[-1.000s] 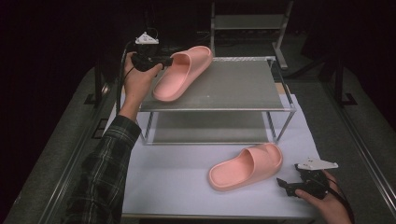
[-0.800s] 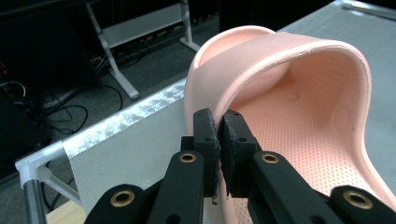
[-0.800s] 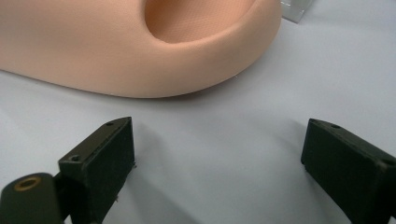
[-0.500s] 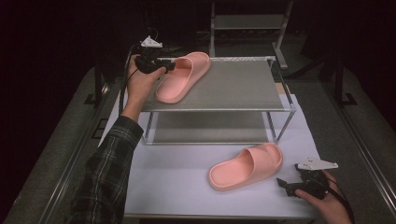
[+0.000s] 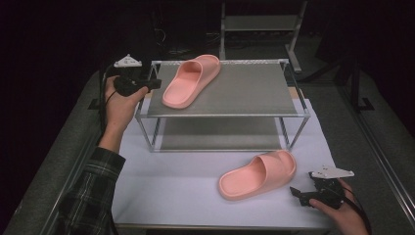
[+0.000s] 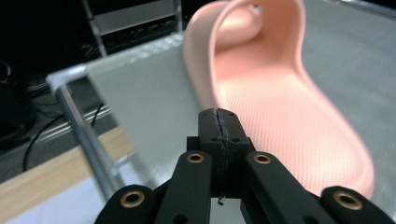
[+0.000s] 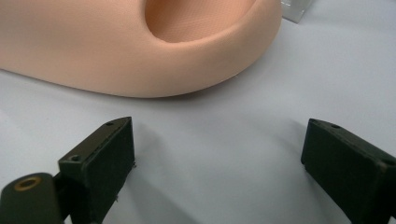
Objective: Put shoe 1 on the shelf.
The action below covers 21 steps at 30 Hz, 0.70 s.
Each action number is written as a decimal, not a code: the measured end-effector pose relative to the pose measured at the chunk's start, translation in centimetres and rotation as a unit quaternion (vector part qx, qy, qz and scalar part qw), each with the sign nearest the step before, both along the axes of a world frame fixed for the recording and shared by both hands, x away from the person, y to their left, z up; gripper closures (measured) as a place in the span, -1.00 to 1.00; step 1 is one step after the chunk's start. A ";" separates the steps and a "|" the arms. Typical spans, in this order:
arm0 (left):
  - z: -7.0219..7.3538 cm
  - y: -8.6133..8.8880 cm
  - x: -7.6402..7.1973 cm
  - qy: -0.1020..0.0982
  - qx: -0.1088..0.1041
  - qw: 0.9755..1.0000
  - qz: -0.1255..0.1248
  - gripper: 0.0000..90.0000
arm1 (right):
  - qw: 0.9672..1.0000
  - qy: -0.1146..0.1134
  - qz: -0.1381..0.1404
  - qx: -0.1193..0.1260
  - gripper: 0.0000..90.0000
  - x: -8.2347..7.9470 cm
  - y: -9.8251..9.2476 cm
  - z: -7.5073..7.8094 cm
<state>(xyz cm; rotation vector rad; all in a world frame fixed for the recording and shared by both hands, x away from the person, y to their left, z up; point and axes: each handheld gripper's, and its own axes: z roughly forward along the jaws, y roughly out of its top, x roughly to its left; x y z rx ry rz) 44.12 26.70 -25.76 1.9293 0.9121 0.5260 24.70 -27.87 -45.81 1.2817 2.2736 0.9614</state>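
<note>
Left gripper (image 5: 155, 83), jaws just closed on nothing, sits at nine o'clock of the shelved slipper (image 5: 192, 80); right gripper (image 5: 299, 194), gaping empty, faces the table slipper (image 5: 258, 174), probably next to shelve.

Left gripper (image 5: 155, 83) has let go of the shelf slipper (image 5: 192, 80), pulled back, fingers closed empty

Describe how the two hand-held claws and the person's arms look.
Both are black two-jaw tools. The left claw and the right claw each carry a pale grey three-cornered plate on top and trail a dark cable. In the left gripper view, brass-coloured rivets stud the black linkage; the flat pads are rectangular blocks. The left forearm wears a dark plaid sleeve.
</note>
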 end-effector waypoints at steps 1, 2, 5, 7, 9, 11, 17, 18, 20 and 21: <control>-0.3 0.2 -0.1 0.004 -0.001 1.000 -0.002 1.00 | 1.000 0.001 -0.001 0.000 -0.80 0.0 0.0 0.0; -0.7 0.3 -0.3 0.006 -0.003 1.000 -0.002 1.00 | 1.000 0.001 -0.001 0.000 -0.80 0.0 0.0 0.0; -1.6 0.4 -0.5 0.012 -0.003 1.000 -0.008 1.00 | 1.000 0.000 0.000 0.000 -0.80 0.0 0.0 0.0; -2.0 0.2 -0.6 0.016 -0.002 1.000 -0.012 1.00 | 1.000 0.001 0.000 0.000 -0.80 0.0 0.0 0.0; -2.3 -0.1 -0.7 0.018 -0.002 1.000 -0.016 1.00 | 1.000 0.000 0.000 0.000 -0.80 0.0 0.0 0.0; -2.5 -0.4 -0.9 0.016 0.004 1.000 -0.017 1.00 | 1.000 0.000 0.000 0.000 -0.80 0.0 0.0 0.0; -2.2 -1.3 -1.7 0.011 0.011 0.999 -0.031 1.00 | 1.000 0.001 -0.001 0.001 -0.80 0.0 0.0 0.0; -2.2 -1.5 -1.9 0.009 0.009 0.999 -0.035 1.00 | 1.000 0.001 -0.001 0.001 -0.80 0.0 0.0 0.0; -2.1 -2.1 -2.2 0.009 0.010 0.999 -0.042 1.00 | 1.000 0.001 -0.001 0.001 -0.80 0.0 0.0 0.0; -2.1 -2.3 -2.2 0.009 0.011 0.999 -0.048 1.00 | 1.000 0.001 -0.001 0.000 -0.80 0.0 0.0 0.0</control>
